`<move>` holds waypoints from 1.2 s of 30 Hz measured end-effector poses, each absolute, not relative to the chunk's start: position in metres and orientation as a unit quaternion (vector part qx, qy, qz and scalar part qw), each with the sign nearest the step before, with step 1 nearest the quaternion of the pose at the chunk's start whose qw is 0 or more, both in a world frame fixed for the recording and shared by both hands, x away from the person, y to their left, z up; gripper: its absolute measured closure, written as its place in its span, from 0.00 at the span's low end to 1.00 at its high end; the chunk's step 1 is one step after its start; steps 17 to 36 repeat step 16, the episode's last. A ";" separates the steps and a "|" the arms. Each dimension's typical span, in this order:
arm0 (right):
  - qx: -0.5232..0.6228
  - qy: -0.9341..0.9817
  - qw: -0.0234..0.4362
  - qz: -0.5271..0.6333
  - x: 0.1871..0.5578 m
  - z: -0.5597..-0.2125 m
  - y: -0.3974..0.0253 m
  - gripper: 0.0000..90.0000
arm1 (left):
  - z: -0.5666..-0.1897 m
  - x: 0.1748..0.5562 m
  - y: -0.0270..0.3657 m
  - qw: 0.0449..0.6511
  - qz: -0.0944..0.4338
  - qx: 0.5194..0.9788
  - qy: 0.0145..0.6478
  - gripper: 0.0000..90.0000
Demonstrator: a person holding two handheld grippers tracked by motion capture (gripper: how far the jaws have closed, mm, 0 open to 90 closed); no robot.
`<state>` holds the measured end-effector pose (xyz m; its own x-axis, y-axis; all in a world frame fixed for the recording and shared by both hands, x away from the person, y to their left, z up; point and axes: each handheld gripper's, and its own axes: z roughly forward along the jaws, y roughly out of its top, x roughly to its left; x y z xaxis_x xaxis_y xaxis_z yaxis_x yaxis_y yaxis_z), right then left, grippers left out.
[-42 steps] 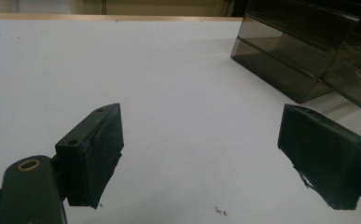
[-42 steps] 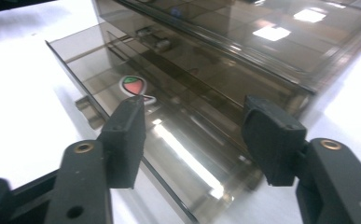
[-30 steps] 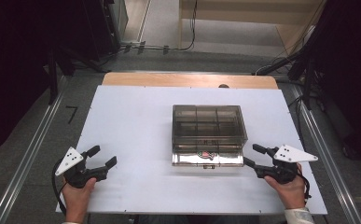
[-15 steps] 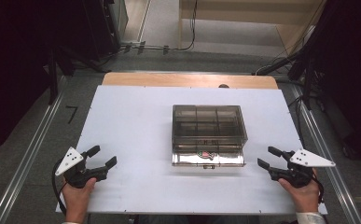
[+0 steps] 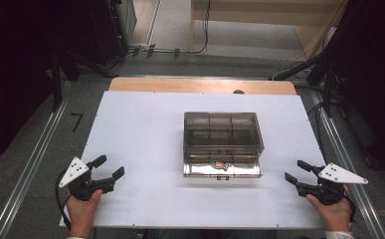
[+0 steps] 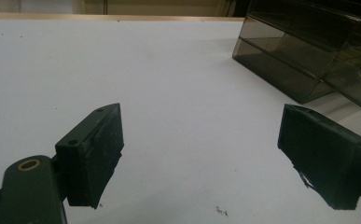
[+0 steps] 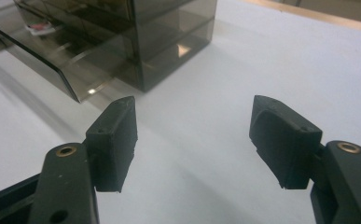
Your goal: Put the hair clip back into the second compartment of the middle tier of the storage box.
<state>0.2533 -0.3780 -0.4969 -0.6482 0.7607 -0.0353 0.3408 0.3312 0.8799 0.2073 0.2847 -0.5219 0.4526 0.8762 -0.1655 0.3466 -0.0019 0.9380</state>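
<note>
Room: dark surroundings, a grey floor [image 5: 41,149] with metal rails on both sides of the table, and cables lying beyond the table's far edge.
Table: a white tabletop [image 5: 145,129] with a strip of bare wood [image 5: 200,85] along its far edge.
Box: a smoke-tinted, see-through organiser box [image 5: 222,142] stands at the middle of the table, a little nearer the right edge than the left; inner walls divide it into compartments (their contents cannot be made out).
Box front: the side facing the near edge juts out low as a clear drawer-like front [image 5: 222,168] with a small red and green sticker [image 5: 220,165] on it.
Left gripper: the left gripper [image 5: 108,167] rests at the near left corner of the table, held by the person's left hand [image 5: 83,209], its jaws spread wide with nothing between them, and points toward the box, well apart from it.
Left gripper view: both black jaws stand far apart over bare white tabletop, with the box [image 6: 308,51] off at the upper right.
Right gripper: the right gripper [image 5: 298,171] sits near the near right corner, held by the right hand [image 5: 334,211], jaws also spread and empty, aimed at the box's right side, near it but not touching.
Right gripper view: the box's corner [image 7: 141,42] lies just ahead of the parted jaws, at the upper left.
Plates: a grey three-cornered plate [image 5: 74,171] tops each gripper.
</note>
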 end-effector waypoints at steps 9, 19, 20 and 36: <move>0.375 0.778 0.239 0.444 0.250 -0.505 -0.395 0.33 | -0.522 0.207 0.285 0.536 0.248 0.662 0.462 0.16; 0.385 0.771 0.248 0.442 0.248 -0.506 -0.403 0.31 | -0.522 0.207 0.286 0.535 0.247 0.662 0.464 0.16; 0.385 0.771 0.248 0.442 0.248 -0.506 -0.403 0.31 | -0.522 0.207 0.286 0.535 0.247 0.662 0.464 0.16; 0.385 0.771 0.248 0.442 0.248 -0.506 -0.403 0.31 | -0.522 0.207 0.286 0.535 0.247 0.662 0.464 0.16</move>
